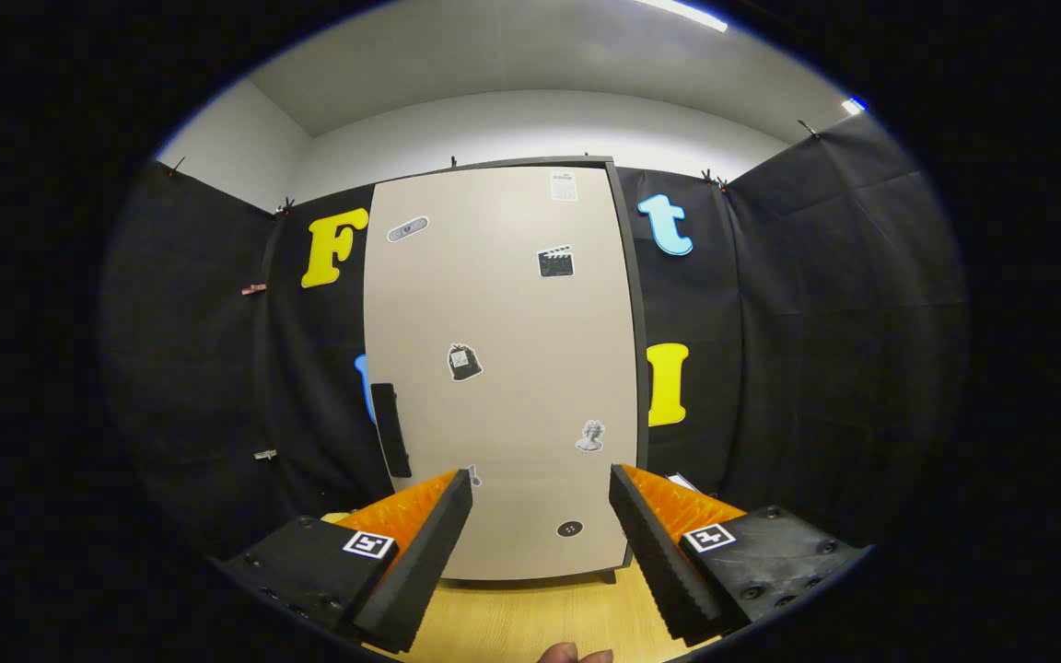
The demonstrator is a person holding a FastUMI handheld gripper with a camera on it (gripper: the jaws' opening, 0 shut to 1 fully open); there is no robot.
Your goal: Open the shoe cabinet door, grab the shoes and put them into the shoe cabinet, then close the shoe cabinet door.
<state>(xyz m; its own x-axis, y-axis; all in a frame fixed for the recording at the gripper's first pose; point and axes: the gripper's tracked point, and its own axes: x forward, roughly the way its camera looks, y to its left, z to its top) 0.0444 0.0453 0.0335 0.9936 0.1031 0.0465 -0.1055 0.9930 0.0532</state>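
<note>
The shoe cabinet [503, 368] is standing upright on the wooden floor [530, 617], backed against the black cloth wall [798, 350]. Its door [494, 304] is sitting flush in the dark frame, fully closed. The door is a plain pale panel carrying several small stickers [555, 261], and a dark vertical handle [391, 429] is projecting from its left edge, low down. A short foot is showing under the bottom right corner.

Progress assessment: a closed door is fitting two stages equally. Either the shoes are waiting outside the cabinet and the door is due for opening, or the shoes are resting inside behind a door closed on them. The cabinet interior is hidden, so the pictures are not settling which stage applies.

The gripper [540, 488] is pointing straight at the lower half of the door, standing off from it. Its fingers are spread wide apart and pinching nothing; the door panel is showing between them, and the handle is lying beyond and to the left of the left finger. A fingertip of the person's hand [572, 654] is showing below the gripper.
</note>
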